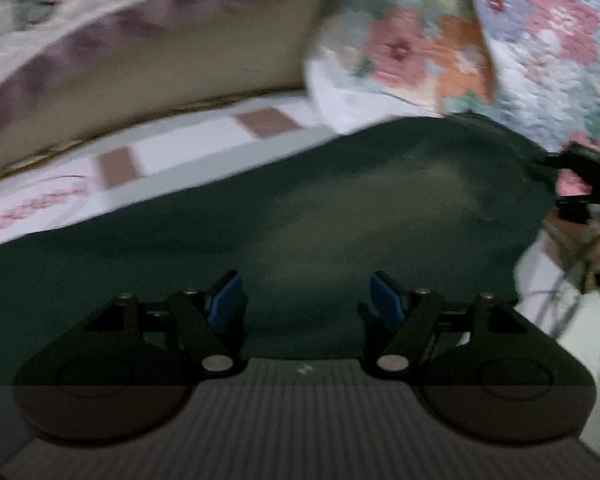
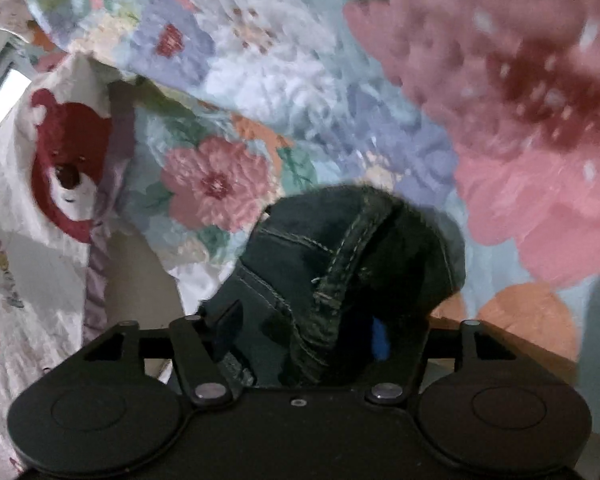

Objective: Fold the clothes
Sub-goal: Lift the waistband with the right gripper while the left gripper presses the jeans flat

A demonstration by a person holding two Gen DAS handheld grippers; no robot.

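Observation:
A dark green garment (image 1: 300,216) lies spread flat over the bed and fills the middle of the left wrist view. My left gripper (image 1: 306,300) hovers just over its near part, open, with nothing between its blue pads (image 1: 228,300). At the far right a hand holds my right gripper (image 1: 580,172) at the garment's far corner. In the right wrist view, a bunched, stitched hem of the dark garment (image 2: 340,256) sits between the jaws of my right gripper (image 2: 304,336). The jaws stand wide apart, and the cloth drapes over the right finger.
A floral quilt (image 2: 300,80) covers the bed behind the garment. A white cloth with a red bear print (image 2: 64,168) lies at the left. A white sheet with brown squares (image 1: 180,156) and a beige bed frame (image 1: 160,80) border the garment's far side.

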